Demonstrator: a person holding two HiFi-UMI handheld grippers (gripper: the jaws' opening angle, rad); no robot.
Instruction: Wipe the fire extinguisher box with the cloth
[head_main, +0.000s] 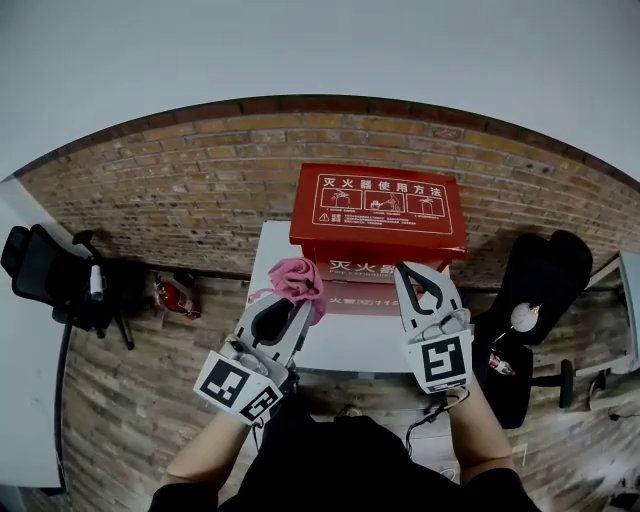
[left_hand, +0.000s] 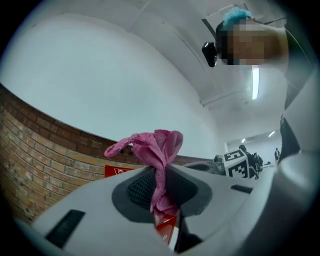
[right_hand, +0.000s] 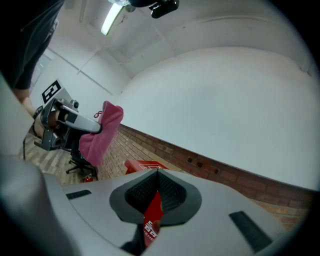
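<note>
1. The red fire extinguisher box (head_main: 375, 205) stands at the far side of the white table (head_main: 350, 345). Its printed lid faces up and its front faces the person.
2. The pink cloth (head_main: 297, 277) is just in front of the box's front left corner. No view shows whether it touches the box.
3. The left gripper (head_main: 300, 305) has its jaws closed on a narrow fold of the cloth. Most of the cloth flops in a loose bunch past the tips.
4. The right gripper (head_main: 408, 275) hovers near the box's front right. Its jaws are together at the tips and hold nothing.
5. Judged risks:
   - The fold held is thin, so dragging it over the box could pull the cloth out.
   - The floppy bunch may fold aside and let the bare jaws scrape the paint.
   - With nothing steadying the box, a firm push could make it slide on the table.
</note>
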